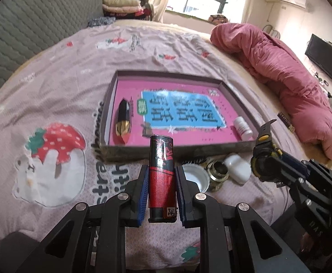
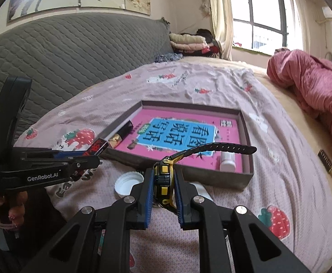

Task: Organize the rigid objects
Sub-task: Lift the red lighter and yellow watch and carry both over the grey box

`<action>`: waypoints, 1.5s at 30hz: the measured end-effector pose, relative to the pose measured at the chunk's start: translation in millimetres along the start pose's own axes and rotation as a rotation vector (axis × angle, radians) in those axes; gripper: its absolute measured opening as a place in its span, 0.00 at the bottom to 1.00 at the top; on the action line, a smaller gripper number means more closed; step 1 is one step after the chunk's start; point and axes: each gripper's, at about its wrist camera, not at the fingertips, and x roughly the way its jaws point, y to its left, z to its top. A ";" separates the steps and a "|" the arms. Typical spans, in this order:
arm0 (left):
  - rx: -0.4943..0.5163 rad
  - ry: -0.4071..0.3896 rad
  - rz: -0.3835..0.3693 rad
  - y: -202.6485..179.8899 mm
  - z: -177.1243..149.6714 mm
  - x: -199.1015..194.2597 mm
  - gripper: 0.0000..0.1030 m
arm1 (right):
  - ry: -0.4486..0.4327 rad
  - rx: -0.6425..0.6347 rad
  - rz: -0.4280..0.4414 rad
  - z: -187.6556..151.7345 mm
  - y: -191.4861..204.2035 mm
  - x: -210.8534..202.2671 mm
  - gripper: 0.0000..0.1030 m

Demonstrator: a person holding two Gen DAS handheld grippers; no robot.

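We have a red and black lighter (image 1: 161, 177) clamped upright between the blue pads of the left gripper (image 1: 161, 177), its dark top reaching above the fingertips and in front of the near wall of the box. The right gripper (image 2: 163, 187) is clenched on a black and yellow watch (image 2: 164, 179), case pinched edge-on between the pads, one strap (image 2: 222, 148) sticking out ahead over the box's near corner. Both loads are off the bedsheet. The shallow grey box (image 1: 172, 151) lies just beyond, on the pink strawberry-print bedsheet (image 1: 52, 91); its floor is a pink sheet with a blue panel of large characters. Inside, along the left wall, lies a black, gold and red tube (image 1: 123, 120); in the near right corner lies a small white bottle (image 1: 242, 128) on its side. Outside the box, just before its near wall, we note a white cap (image 1: 195, 177) lying open side up, a brass-coloured ring-shaped thing (image 1: 217, 175) beside it, and a white bottle (image 1: 237, 168) next along. A rolled pink quilt (image 1: 291, 79) runs down the bed's right side, with a small dark patterned thing (image 1: 285, 120) on the sheet near it. From the right wrist view, a hand (image 2: 11, 207) grips the left tool's handle at the left edge.
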 end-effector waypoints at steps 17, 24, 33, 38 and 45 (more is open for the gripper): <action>0.016 -0.096 0.029 -16.4 44.9 -29.2 0.22 | -0.119 -0.018 -0.019 48.1 9.6 -23.4 0.17; 0.007 -0.113 0.013 -15.4 51.2 -33.2 0.22 | -0.142 -0.002 -0.026 57.8 5.2 -27.4 0.17; 0.034 -0.138 0.040 -16.3 63.1 -33.8 0.22 | -0.154 0.007 -0.037 67.3 -1.4 -27.1 0.17; 0.023 -0.147 0.031 -15.1 75.5 -32.7 0.22 | -0.162 0.018 -0.049 74.9 -9.1 -26.1 0.17; 0.053 -0.165 0.058 -20.5 86.7 -22.9 0.22 | -0.168 0.041 -0.044 82.2 -14.0 -13.9 0.17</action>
